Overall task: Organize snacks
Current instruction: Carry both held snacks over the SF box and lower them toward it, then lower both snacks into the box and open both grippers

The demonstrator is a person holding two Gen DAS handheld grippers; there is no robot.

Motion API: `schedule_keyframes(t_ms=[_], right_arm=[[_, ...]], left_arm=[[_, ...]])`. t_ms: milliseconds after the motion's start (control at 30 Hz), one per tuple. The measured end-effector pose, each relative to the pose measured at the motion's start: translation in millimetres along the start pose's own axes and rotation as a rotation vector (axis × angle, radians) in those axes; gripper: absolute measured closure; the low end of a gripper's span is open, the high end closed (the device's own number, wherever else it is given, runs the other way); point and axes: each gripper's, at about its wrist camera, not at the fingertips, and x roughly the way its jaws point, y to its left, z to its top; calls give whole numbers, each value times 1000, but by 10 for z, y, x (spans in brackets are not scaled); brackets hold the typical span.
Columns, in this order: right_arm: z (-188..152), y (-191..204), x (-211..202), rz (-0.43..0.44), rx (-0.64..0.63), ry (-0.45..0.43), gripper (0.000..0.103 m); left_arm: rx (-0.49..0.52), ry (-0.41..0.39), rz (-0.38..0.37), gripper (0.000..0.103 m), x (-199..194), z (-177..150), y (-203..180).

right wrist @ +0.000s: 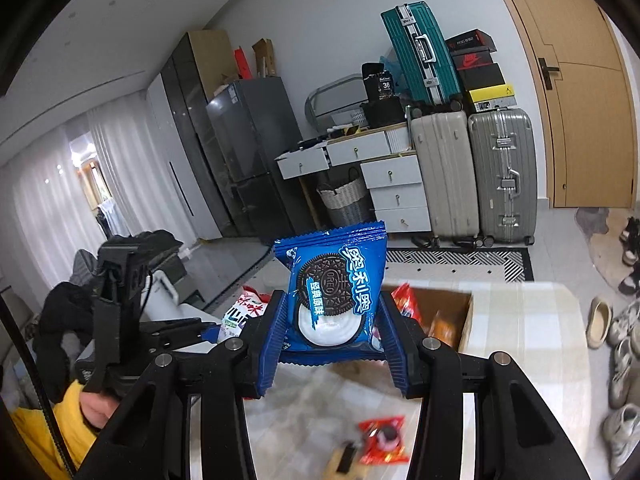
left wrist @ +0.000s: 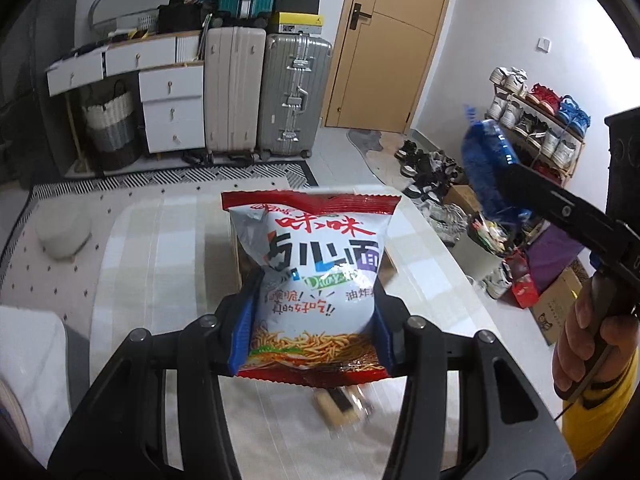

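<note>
My left gripper [left wrist: 310, 320] is clamped on the noodle snack bag [left wrist: 316, 276], upright between my blue pads. My right gripper [right wrist: 334, 328] is clamped on the blue Oreo packet [right wrist: 336, 292], likewise upright. Beyond my right fingers sits the open cardboard box [right wrist: 464, 320]. Below them lie a red packet [right wrist: 382, 440] and, seemingly, a blurred biscuit.

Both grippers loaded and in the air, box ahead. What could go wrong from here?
1. The left gripper pinches only the noodle bag's lower part; the puffy top could sag or slip.
2. The right gripper holds the slick Oreo pack by its edges; it might slide out.
3. The cardboard box already holds snacks; simultaneous drops could collide.
</note>
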Motion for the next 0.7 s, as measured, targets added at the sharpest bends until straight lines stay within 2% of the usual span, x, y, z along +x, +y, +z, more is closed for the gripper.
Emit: schedule_keyframes(t_ms=[133, 267, 533, 700], right_arm=[[240, -208, 349, -10, 16, 17, 58], [392, -425, 668, -25, 59, 38, 58], [281, -791, 1229, -61, 107, 116, 58], [108, -990, 1473, -71, 142, 164, 58]], left_arm=[[-19, 4, -8, 57, 342, 386, 36], [-69, 36, -11, 57, 786, 619, 137], [-98, 118, -9, 57, 1662, 633, 222], [-98, 147, -4, 57, 2013, 580, 202]])
